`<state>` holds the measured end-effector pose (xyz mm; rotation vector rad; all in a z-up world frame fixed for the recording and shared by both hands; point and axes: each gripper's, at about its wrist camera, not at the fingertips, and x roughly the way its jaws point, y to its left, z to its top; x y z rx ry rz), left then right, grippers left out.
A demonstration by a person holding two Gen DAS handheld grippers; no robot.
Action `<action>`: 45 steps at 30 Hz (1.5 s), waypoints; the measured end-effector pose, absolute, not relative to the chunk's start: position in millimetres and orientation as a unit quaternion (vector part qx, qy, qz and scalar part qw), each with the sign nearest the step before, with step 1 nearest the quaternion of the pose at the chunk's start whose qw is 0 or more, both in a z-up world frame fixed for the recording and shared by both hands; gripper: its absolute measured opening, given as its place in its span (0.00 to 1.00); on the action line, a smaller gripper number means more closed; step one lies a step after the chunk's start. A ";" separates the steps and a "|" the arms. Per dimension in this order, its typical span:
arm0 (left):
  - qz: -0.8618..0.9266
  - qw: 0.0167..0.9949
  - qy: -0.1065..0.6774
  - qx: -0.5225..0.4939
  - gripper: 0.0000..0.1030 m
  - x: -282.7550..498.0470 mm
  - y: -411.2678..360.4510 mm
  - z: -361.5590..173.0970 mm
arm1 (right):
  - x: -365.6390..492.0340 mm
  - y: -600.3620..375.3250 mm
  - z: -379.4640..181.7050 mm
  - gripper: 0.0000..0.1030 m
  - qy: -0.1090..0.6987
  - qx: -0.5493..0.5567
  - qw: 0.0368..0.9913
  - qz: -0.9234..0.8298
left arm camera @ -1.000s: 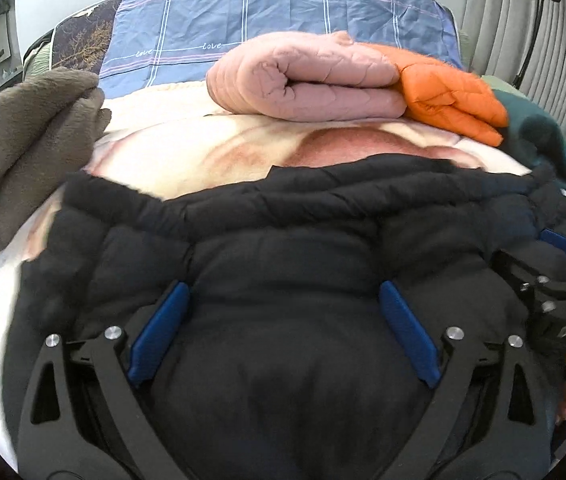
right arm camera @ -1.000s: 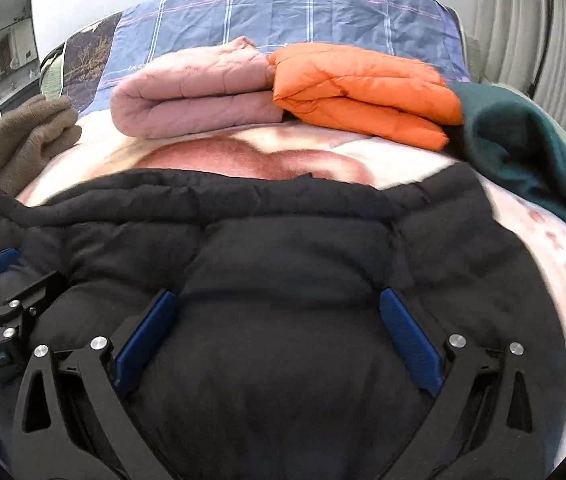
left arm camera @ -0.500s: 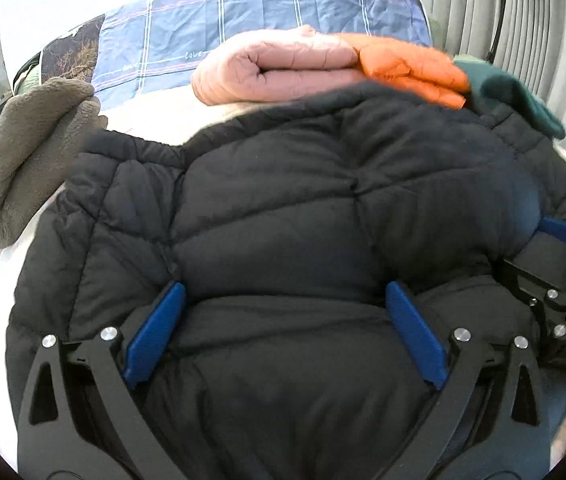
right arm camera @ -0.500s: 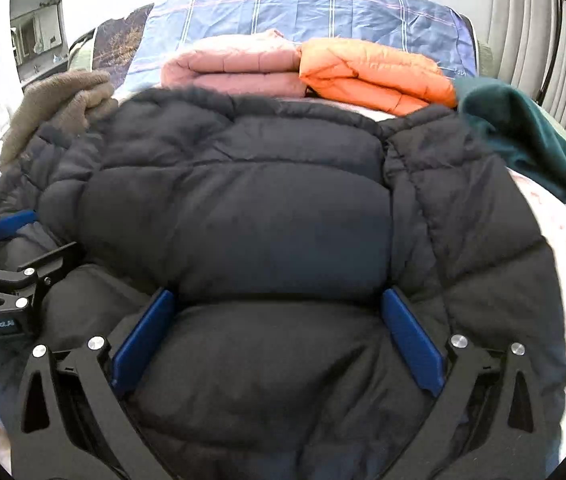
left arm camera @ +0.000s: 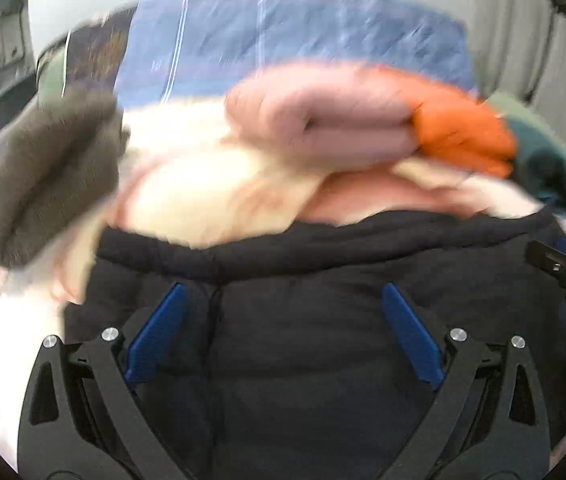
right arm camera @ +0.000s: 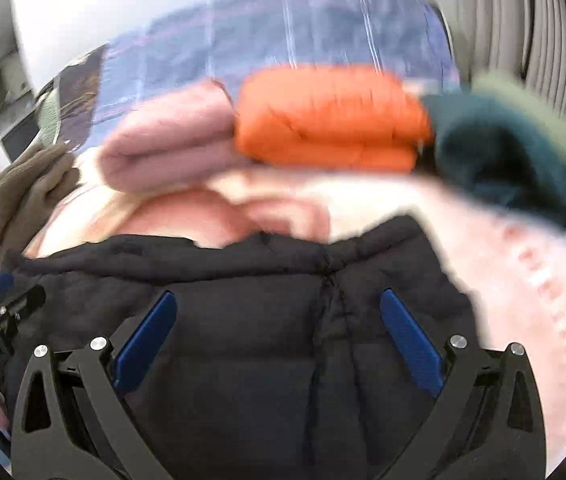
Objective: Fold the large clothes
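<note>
Between spread jaws, puffy quilted black jacket (left arm camera: 307, 344)

Jacket (left arm camera: 323, 320) nearest on bed (left arm camera: 187, 184); folded garments (right arm camera: 323, 128) in a row behind.

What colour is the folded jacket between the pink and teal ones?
Orange; clearest in the right wrist view.

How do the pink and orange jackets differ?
The pink jacket is pale and sits left; the orange jacket is vivid and sits right, its end butting against the pink one. The pink shows a rounded rolled end; the orange reads as flatter stacked layers. Both are folded puffy bundles lying on the bed beyond the black jacket.
</note>
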<state>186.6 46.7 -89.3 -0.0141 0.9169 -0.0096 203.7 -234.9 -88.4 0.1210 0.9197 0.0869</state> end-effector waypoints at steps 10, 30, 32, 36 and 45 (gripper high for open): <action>-0.024 0.896 0.441 -0.032 0.98 192.5 53.8 -122.7 | 203.1 -227.9 -107.0 0.99 0.425 0.050 0.903 0.038; -0.021 0.920 0.387 -0.048 0.98 123.5 153.7 -56.2 | 162.3 -170.1 -14.8 0.95 0.367 0.034 0.920 0.135; -0.013 0.908 0.415 -0.058 0.98 120.9 170.8 -73.2 | 171.2 -159.2 -20.8 0.93 0.383 0.037 0.914 0.131; -0.050 0.889 0.442 -0.108 0.98 112.3 196.7 -108.8 | 193.1 -147.4 -43.4 0.75 0.432 0.073 0.890 0.128; -0.103 0.883 0.433 -0.150 0.94 113.4 201.1 -133.0 | 199.5 -130.4 -92.5 0.71 0.433 0.047 0.892 0.118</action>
